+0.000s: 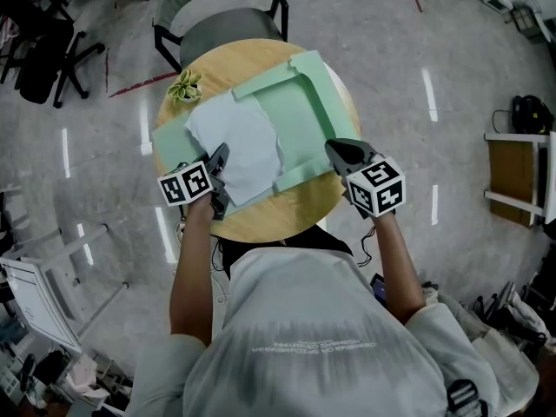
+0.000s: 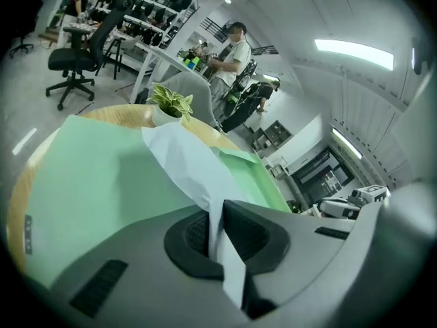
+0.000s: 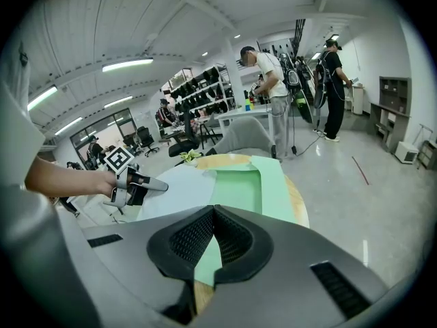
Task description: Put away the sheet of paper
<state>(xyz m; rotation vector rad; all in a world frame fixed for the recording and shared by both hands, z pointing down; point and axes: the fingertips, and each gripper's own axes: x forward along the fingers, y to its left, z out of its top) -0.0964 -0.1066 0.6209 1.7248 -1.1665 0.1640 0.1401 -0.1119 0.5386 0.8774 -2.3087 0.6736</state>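
We note: left gripper [image 1: 219, 158] pinching white paper sheet [image 1: 239, 142], frame centre, for filing; right gripper [image 1: 337, 151] clamping pale-green card folder [image 1: 300, 102], likely steadying.

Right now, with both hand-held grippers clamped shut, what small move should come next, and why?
Probably slide the sheet of paper rightward with the left hand-held gripper, deeper into the flapped half of the green folder. Its jaws pinch the sheet's near edge, part of the sheet lies outside the flaps, and the right hand-held gripper pinches the near flap, steadying it.
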